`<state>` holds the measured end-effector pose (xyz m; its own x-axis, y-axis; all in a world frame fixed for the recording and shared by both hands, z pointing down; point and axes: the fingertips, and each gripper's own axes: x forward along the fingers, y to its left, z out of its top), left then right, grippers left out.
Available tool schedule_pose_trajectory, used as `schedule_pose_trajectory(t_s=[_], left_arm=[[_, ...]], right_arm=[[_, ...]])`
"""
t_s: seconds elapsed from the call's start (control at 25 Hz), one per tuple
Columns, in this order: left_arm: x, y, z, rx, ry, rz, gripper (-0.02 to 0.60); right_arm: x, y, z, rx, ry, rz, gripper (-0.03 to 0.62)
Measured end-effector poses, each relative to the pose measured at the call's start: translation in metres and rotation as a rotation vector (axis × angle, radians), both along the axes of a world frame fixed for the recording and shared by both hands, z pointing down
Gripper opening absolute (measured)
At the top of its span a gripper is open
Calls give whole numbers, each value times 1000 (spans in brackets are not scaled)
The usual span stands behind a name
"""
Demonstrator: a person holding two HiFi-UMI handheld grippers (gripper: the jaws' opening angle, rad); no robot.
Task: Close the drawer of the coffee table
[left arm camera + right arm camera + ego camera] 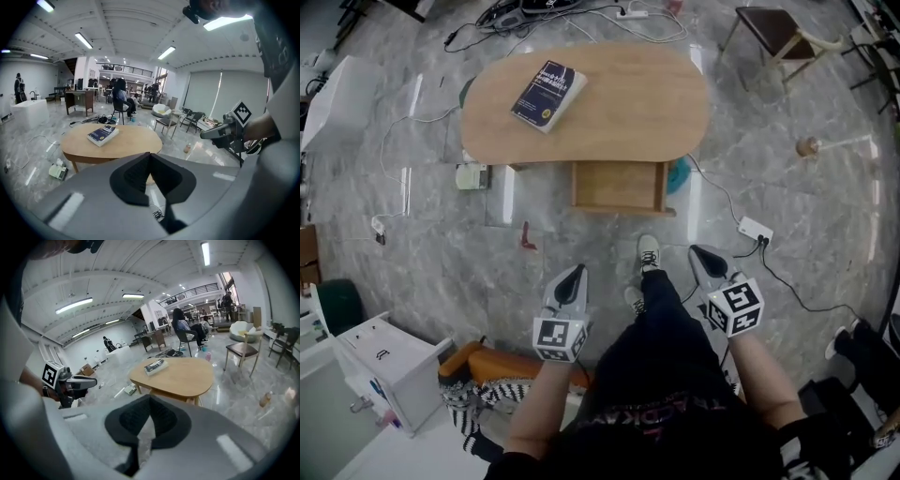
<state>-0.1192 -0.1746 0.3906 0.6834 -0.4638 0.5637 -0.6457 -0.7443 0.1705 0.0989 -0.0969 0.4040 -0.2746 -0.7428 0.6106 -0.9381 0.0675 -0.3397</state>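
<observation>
An oval wooden coffee table [619,117] stands on the marble floor ahead of me, also seen in the left gripper view [126,143] and the right gripper view [183,373]. Its wooden drawer [619,187] is pulled out toward me from under the near edge. A dark blue book [548,94] lies on the tabletop's left part. My left gripper [573,278] and right gripper [701,254] are both shut and empty, held well short of the drawer, on either side of my legs.
A white box [472,176] and cables lie on the floor left of the table. A power strip [755,229] lies at right, a chair [778,33] at the far right. A white cabinet [384,366] stands at the lower left. My shoe [648,251] is just before the drawer.
</observation>
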Motion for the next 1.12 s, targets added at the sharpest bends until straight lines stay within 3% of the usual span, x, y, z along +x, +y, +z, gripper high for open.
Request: schedule_pose_trajectory(t_s=[0.24,0.6,1.12], left_arm=[[16,-37,67,-21,-17,-4,0],[2,-61,185,-64,-57,19,0],[-56,-67,347,-34,-45,32,0]], right_arm=[[15,-30,73,-39,4,-16,0],[16,-33,186,-96,43,40,0],[1,13,344,-155,167,82,0]])
